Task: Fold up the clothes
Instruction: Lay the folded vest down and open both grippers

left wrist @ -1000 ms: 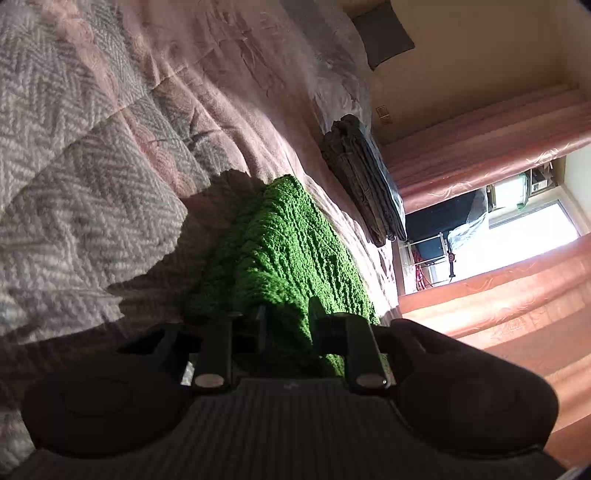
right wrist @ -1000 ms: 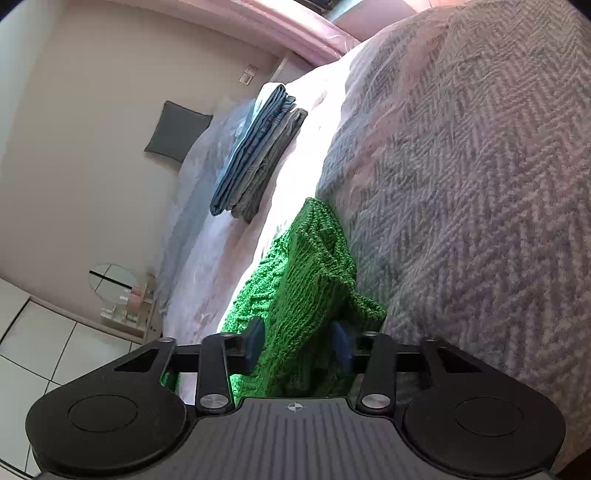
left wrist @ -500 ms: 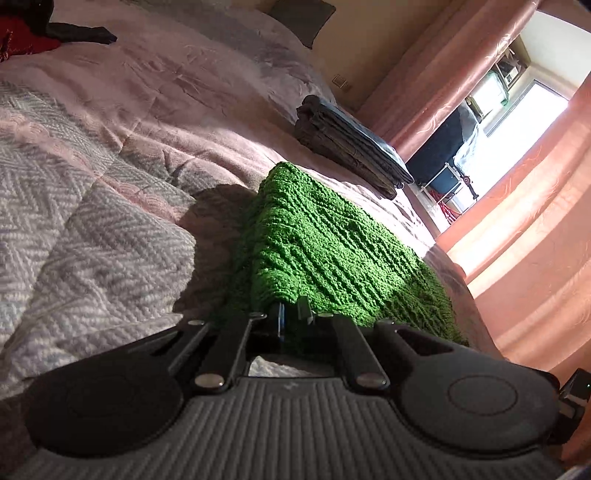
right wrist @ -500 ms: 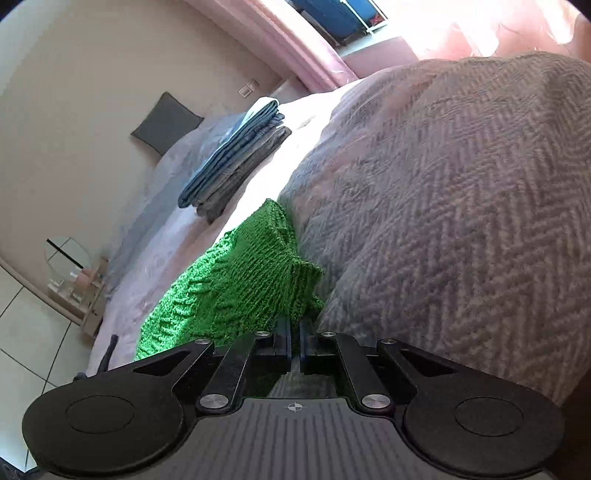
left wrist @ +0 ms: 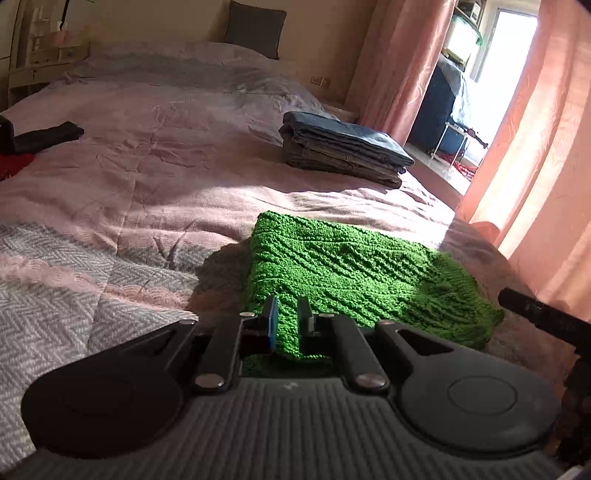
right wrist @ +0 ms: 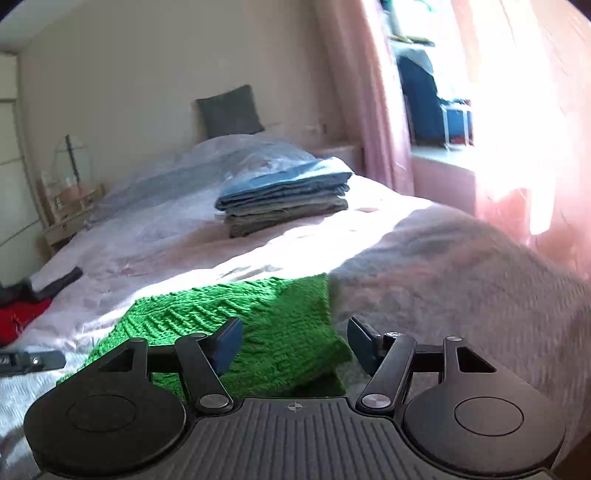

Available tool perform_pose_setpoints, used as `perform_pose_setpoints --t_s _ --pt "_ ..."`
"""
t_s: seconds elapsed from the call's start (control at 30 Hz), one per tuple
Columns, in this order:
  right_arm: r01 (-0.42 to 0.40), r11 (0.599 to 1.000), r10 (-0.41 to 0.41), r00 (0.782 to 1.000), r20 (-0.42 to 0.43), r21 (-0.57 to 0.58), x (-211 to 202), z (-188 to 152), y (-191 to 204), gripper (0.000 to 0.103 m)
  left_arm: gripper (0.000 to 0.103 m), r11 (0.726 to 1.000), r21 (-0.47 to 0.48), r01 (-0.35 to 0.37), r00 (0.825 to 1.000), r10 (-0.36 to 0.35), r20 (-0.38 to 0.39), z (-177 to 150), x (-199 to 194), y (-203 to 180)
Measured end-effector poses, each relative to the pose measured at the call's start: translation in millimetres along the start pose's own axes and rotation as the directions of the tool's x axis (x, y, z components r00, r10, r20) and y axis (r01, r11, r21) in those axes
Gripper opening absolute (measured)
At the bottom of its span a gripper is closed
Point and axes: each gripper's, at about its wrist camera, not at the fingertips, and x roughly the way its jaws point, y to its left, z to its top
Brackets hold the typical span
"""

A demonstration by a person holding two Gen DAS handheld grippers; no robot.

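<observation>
A folded green knitted sweater (left wrist: 354, 273) lies flat on the bed's pink and grey quilt (left wrist: 140, 184). It also shows in the right wrist view (right wrist: 236, 325). My left gripper (left wrist: 288, 317) has its jaws narrowly apart around the sweater's near edge. My right gripper (right wrist: 293, 341) is wide open just above the sweater's near right corner and holds nothing. The right gripper's body shows at the right edge of the left wrist view (left wrist: 535, 314).
A stack of folded blue and grey clothes (left wrist: 343, 147) sits further up the bed, also in the right wrist view (right wrist: 284, 199). Red and black garments (right wrist: 26, 306) lie at the left. A dark pillow (left wrist: 255, 27) leans on the wall. Pink curtains (left wrist: 535, 147) hang at the right.
Both grippers had shut on the sweater's edge half a second ago. Now the right one has opened wide and let go, the left has loosened, and both cameras have levelled out.
</observation>
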Motion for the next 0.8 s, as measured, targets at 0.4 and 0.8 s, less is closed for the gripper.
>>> perform_pose_setpoints --t_s 0.4,0.8 --pt "-0.007 0.998 -0.004 0.983 -0.181 -0.064 43.7 -58.4 -4.5 0.043 0.009 0.992 0.109 -0.069 0.996 0.075 -0.054 -38.8 26.3 -4.6" --pt "0.007 1.0 -0.006 0.984 -0.18 0.009 10.5 -38.4 0.2 0.068 0.011 0.976 0.126 -0.178 0.981 0.186 -0.058 -29.4 4.7 -31.8"
